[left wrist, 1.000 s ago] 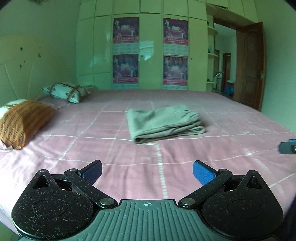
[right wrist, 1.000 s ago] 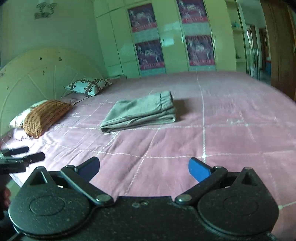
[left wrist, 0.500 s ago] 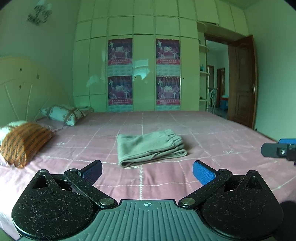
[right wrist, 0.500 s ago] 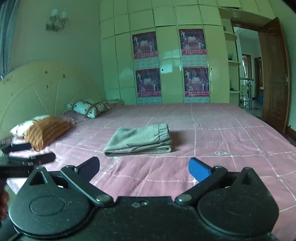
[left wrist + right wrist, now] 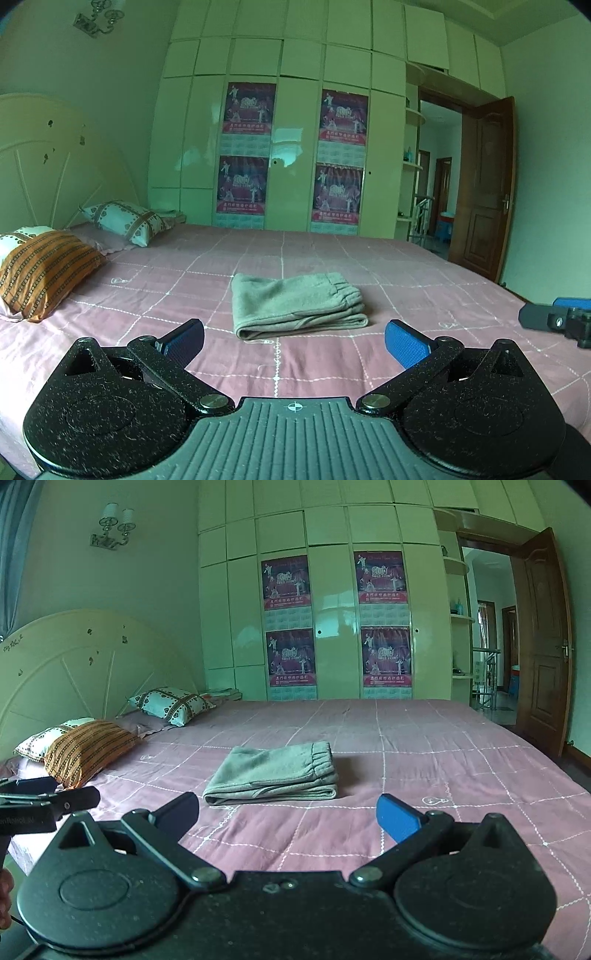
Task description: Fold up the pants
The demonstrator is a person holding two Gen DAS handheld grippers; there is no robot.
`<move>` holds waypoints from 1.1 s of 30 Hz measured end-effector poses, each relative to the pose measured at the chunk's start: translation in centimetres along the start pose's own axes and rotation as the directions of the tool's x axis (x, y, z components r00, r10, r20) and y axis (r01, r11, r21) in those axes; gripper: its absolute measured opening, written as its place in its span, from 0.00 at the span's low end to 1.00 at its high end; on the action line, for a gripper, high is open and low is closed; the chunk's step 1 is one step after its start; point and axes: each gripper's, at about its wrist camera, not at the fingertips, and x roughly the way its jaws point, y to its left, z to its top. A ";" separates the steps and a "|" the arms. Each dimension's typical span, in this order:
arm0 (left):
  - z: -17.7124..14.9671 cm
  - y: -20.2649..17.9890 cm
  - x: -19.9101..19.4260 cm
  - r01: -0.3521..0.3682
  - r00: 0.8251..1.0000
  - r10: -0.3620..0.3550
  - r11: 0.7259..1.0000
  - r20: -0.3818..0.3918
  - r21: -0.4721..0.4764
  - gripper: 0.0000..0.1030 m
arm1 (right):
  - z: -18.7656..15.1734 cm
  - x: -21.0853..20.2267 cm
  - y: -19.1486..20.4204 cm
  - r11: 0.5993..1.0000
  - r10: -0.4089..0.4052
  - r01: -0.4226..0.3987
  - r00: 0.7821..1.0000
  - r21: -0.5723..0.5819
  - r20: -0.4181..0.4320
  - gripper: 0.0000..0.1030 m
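Observation:
The grey pants [image 5: 295, 303] lie folded in a flat rectangle on the pink bed [image 5: 406, 280], elastic waistband to the right. They also show in the right wrist view [image 5: 275, 771]. My left gripper [image 5: 293, 341] is open and empty, held above the near part of the bed, well short of the pants. My right gripper [image 5: 288, 814] is open and empty too, equally far back. The right gripper's tip shows at the right edge of the left wrist view [image 5: 554, 318]; the left gripper shows at the left edge of the right wrist view [image 5: 48, 801].
An orange striped pillow [image 5: 44, 271] and a patterned pillow [image 5: 127, 221] lie at the head of the bed by the cream headboard [image 5: 81, 664]. A wardrobe with posters [image 5: 291, 155] stands behind the bed. A brown door [image 5: 484, 192] stands open at the right.
Both grippers have pulled back from the pants and tilted up, so more of the wall and wardrobe shows. The folded pants have not moved. Both jaws stayed open.

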 end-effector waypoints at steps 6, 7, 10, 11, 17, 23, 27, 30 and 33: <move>0.1 -0.6 -0.2 0.004 1.000 -0.004 1.000 0.009 0.005 1.00 | 0.0 -0.4 -0.4 1.000 0.002 -0.002 1.000 0.017 0.004 0.94; 0.1 -0.7 -0.2 0.008 1.000 -0.008 1.000 0.008 0.006 1.00 | 0.1 -0.5 -0.5 1.000 0.003 -0.003 1.000 0.019 0.005 0.94; 0.0 -1.1 -0.1 0.012 1.000 -0.012 1.000 0.006 0.016 1.00 | 0.1 -0.5 -0.6 1.000 -0.006 0.006 1.000 0.022 0.009 0.94; 0.0 -1.2 -0.1 0.013 1.000 -0.013 1.000 0.005 0.020 1.00 | 0.2 -0.5 -0.7 1.000 -0.007 0.006 1.000 0.026 0.007 0.94; 0.0 -1.3 0.0 0.017 1.000 -0.017 1.000 0.000 0.024 1.00 | 0.2 -0.6 -0.6 0.999 -0.009 0.009 1.000 0.032 0.007 0.94; 0.0 -1.3 -0.1 0.021 1.000 -0.021 0.999 0.002 0.024 1.00 | 0.2 -0.5 -0.7 1.000 -0.007 0.006 1.000 0.028 0.006 0.94; 0.1 -1.2 -0.1 0.021 1.000 -0.021 1.000 0.003 0.023 1.00 | 0.2 -0.5 -0.6 1.000 -0.006 0.006 1.000 0.029 0.007 0.94; 0.0 -1.2 -0.1 0.022 1.000 -0.022 0.999 0.004 0.024 1.00 | 0.2 -0.3 -0.8 1.000 0.001 -0.001 1.000 0.021 0.007 0.94; -0.1 -1.5 0.0 0.023 1.000 -0.023 0.999 0.002 0.031 1.00 | 0.2 -0.3 -0.8 1.000 -0.001 0.001 1.000 0.020 0.008 0.94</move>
